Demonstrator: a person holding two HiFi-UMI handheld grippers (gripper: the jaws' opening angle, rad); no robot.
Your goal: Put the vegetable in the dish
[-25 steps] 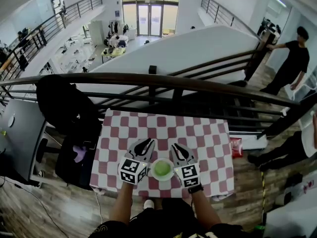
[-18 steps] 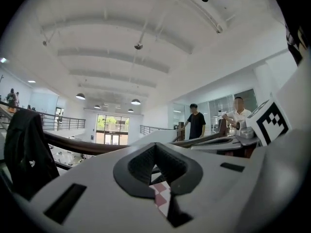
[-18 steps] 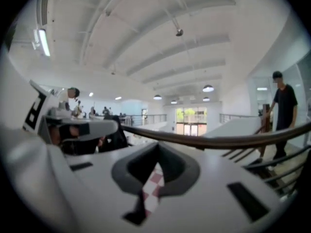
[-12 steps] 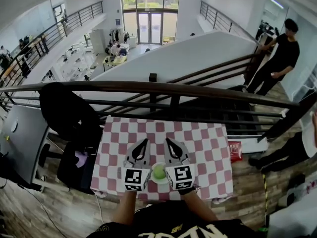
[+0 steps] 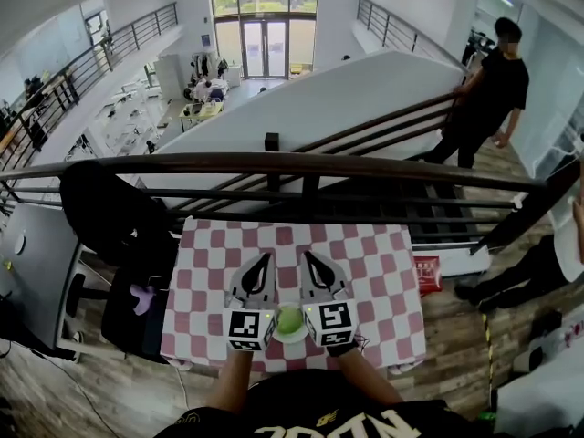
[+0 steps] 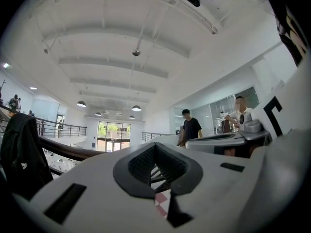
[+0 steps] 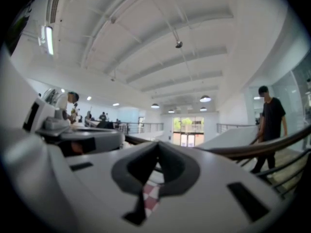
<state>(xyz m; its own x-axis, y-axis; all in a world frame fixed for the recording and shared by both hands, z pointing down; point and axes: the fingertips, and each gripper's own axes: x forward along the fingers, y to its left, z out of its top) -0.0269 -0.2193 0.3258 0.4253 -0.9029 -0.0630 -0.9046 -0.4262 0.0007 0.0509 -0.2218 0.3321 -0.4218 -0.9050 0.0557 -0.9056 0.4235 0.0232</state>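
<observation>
In the head view a white dish (image 5: 294, 337) with a round green vegetable (image 5: 290, 318) in it sits on the near part of the red-and-white checked table (image 5: 383, 272). It shows between the two marker cubes. My left gripper (image 5: 266, 257) and right gripper (image 5: 307, 255) are held side by side above the cloth, pointing away from me, the dish back between their bodies. Both are shut with nothing between the jaws. In the left gripper view the left gripper (image 6: 155, 145) has its tips closed together, and the right gripper (image 7: 157, 143) looks the same in its own view.
A dark wooden railing (image 5: 292, 164) runs just past the table's far edge. To the left stands a black chair with a jacket (image 5: 114, 217). A red packet (image 5: 426, 274) lies off the table's right side. A person in black (image 5: 484, 89) stands at the far right.
Both grippers have lifted up from beside the dish and their jaws have closed to points. The dish with the vegetable stays on the table.
</observation>
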